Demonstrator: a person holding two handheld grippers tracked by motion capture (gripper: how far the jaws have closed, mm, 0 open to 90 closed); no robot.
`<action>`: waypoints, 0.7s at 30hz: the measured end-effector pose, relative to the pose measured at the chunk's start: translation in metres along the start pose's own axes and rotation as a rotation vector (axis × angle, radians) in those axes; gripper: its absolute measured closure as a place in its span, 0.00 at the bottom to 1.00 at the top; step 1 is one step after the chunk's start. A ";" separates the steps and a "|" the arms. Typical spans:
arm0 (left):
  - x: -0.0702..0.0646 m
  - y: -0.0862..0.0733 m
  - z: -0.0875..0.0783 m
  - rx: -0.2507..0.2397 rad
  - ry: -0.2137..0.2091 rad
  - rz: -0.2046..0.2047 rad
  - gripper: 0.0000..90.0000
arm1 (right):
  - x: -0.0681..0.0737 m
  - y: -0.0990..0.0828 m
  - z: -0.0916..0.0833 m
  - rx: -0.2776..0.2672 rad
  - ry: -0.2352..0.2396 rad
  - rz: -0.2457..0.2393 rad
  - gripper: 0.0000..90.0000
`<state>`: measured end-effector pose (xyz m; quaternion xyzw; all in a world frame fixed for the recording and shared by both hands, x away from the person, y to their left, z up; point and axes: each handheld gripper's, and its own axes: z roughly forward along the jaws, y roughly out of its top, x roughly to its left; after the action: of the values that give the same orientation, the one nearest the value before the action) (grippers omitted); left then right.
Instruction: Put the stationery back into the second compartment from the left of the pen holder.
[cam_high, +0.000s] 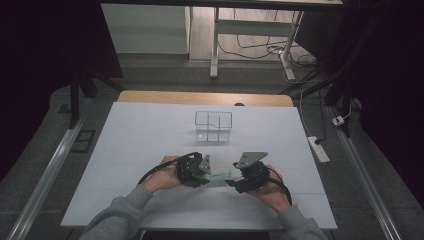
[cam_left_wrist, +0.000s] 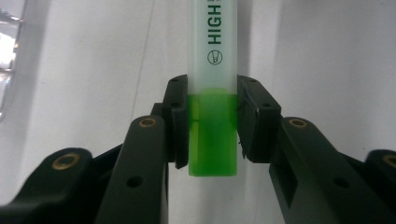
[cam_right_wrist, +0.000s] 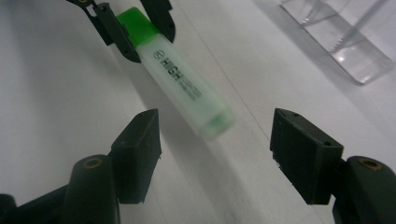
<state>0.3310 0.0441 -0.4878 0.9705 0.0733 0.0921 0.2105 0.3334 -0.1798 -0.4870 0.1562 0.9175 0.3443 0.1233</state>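
Observation:
A highlighter (cam_left_wrist: 212, 56) with a frosted white body and a green end is held level above the white table (cam_high: 140, 145). My left gripper (cam_left_wrist: 212, 100) is shut on its green end, one pad on each side. In the high view the highlighter (cam_high: 217, 176) spans the gap between my left gripper (cam_high: 201, 175) and my right gripper (cam_high: 233, 181). In the right gripper view, my right gripper (cam_right_wrist: 215, 140) is open, its jaws wide apart, and the highlighter's (cam_right_wrist: 187, 88) free end points toward the gap without touching either pad.
A clear plastic organiser with compartments (cam_high: 214, 126) stands on the table beyond both hands; its corner (cam_right_wrist: 336, 42) appears in the right gripper view. Table legs and cables lie on the floor past the far edge.

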 end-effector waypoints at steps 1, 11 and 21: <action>0.000 0.001 0.001 0.002 -0.005 0.005 0.74 | 0.001 0.002 0.002 0.009 0.005 -0.013 0.37; -0.002 0.005 0.003 -0.007 -0.020 0.022 0.74 | 0.006 0.013 0.016 0.076 0.066 -0.080 0.46; -0.007 0.008 0.003 0.005 -0.060 0.080 0.74 | 0.015 0.016 0.028 0.176 0.113 -0.198 0.63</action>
<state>0.3259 0.0349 -0.4883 0.9755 0.0286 0.0711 0.2063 0.3319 -0.1463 -0.4984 0.0558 0.9605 0.2570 0.0907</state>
